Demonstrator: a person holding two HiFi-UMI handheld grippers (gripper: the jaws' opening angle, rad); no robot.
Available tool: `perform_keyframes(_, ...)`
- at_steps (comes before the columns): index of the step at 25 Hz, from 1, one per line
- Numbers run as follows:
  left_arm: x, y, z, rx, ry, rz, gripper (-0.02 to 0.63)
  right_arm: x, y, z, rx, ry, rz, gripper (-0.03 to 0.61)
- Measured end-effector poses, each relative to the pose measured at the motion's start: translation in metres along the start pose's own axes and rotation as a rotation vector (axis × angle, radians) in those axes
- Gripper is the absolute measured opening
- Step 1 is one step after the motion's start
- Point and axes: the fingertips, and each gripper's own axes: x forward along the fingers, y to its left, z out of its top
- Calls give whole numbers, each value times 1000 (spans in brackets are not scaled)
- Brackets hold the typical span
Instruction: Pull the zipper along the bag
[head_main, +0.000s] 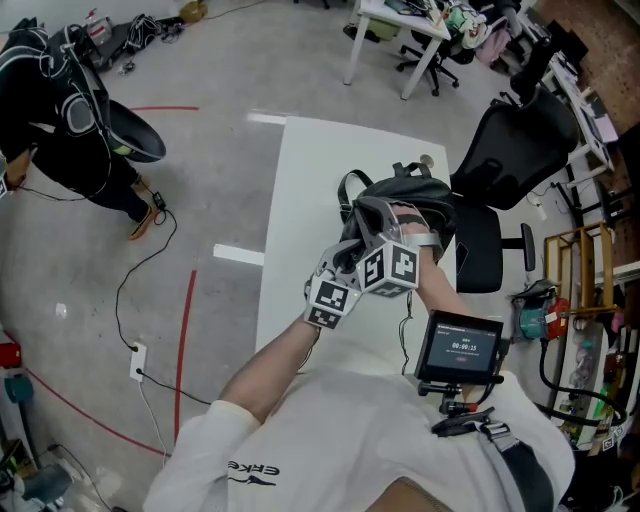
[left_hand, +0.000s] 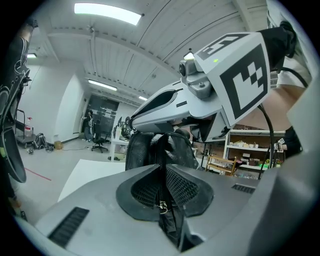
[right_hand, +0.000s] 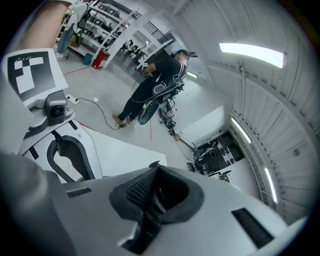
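We see a black bag (head_main: 405, 200), a white table (head_main: 300, 180) and a grey floor (head_main: 200, 200) marked with red lines (head_main: 185, 340). The left gripper (left_hand: 162, 200) and right gripper (right_hand: 155, 200) are pale grey with black mesh-patterned pads (left_hand: 185, 187), and each bears a cube (head_main: 330, 298) of black-and-white square markers. We note a white shirt (head_main: 350, 430) and a black chair (head_main: 520, 150).

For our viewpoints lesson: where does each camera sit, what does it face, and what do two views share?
Head view: on the head, steeply down at bag, table; both forearms show.
Left gripper view: on left gripper, jaws shut on the bag.
Right gripper view: on right gripper, jaws shut on bag, facing the floor.
Shared: each gripper view shows the other gripper and forearm.
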Motion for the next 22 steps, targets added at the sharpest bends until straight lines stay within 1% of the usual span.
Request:
perform_keyframes(9, 1, -2, -3, 4, 2, -3, 34, 7, 25, -2, -67, 32, 76, 17)
perform_keyframes(18, -2, -1, -5, 4, 8, 3, 34, 10, 41, -1, -85, 37, 129, 17)
perform_keyframes(22, -1, -4, -5, 7, 9, 5, 34, 8, 40, -4, -80, 33, 124, 17)
